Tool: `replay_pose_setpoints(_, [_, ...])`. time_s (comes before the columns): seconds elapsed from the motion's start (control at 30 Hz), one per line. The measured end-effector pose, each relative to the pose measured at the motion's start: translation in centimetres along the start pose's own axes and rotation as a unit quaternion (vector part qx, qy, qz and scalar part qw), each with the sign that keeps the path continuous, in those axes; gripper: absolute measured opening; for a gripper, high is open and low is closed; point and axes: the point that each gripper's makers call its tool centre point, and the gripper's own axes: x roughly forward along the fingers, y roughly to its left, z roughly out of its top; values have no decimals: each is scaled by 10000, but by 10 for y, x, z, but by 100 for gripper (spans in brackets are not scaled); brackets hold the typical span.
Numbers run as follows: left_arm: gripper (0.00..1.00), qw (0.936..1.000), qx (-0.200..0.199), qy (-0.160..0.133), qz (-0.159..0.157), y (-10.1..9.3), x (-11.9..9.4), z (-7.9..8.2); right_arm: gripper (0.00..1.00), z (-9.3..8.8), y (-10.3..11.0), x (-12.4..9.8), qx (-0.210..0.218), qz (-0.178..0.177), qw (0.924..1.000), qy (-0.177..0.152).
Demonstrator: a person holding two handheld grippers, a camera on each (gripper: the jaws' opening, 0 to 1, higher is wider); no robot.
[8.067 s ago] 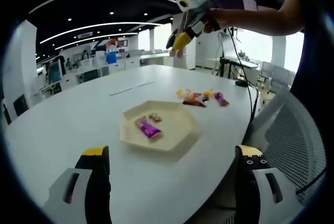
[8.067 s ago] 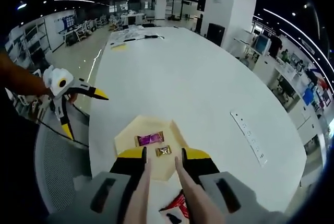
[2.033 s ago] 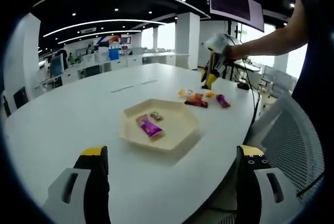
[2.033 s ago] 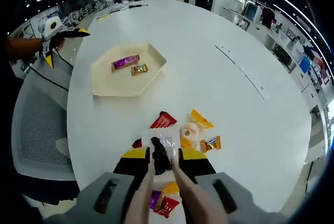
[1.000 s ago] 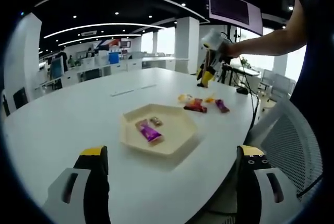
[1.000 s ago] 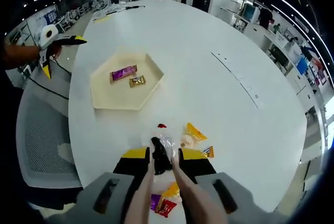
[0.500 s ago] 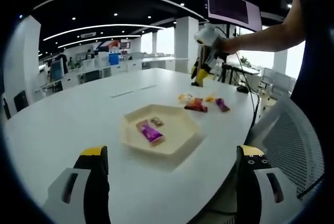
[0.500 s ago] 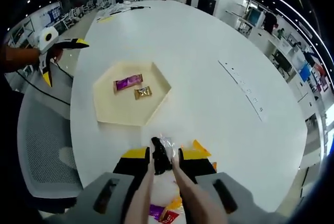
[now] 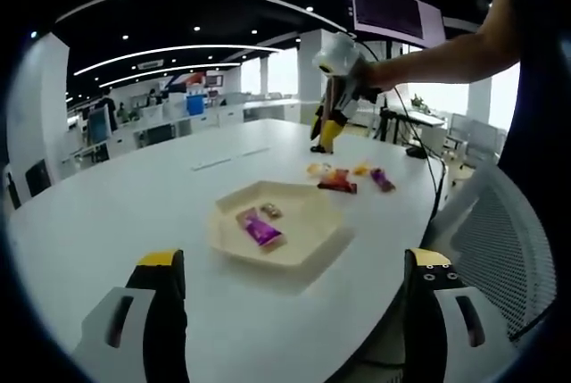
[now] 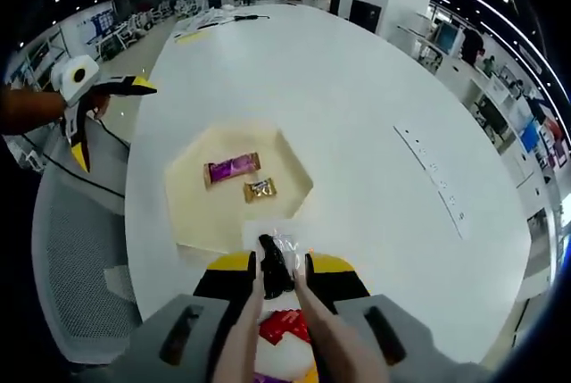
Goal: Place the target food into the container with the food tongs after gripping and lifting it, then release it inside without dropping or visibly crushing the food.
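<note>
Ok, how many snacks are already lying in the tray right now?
2. A purple wrapped bar lies toward the tray's middle, and a small gold wrapped candy sits just beside it. A third, dark packet is held above the tray's near edge in the right gripper.

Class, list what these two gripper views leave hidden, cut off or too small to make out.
- Dark snack in the tongs, right gripper view: tong arms cover most of it; type unclear.
- Red packet, same view: half hidden behind the tongs.
- Wrappers in the tray, left gripper view: print too small.
- Left gripper, right gripper view: far off and small.
</note>
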Motion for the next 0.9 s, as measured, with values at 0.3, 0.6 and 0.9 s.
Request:
replay_pose_setpoints(0.3, [99,10000,10,-10,34,2,0,0,21,41,21,20,-164,156,9997,-97])
replay_pose_setpoints(0.6, [99,10000,10,-5,84,4,-1,1,21,68,38,33,-248,201,9994,-103])
replay_pose_setpoints(0.9, [99,9999,19,-43,139,5,-2,2,24,77,47,37,-297,343,9988,-163])
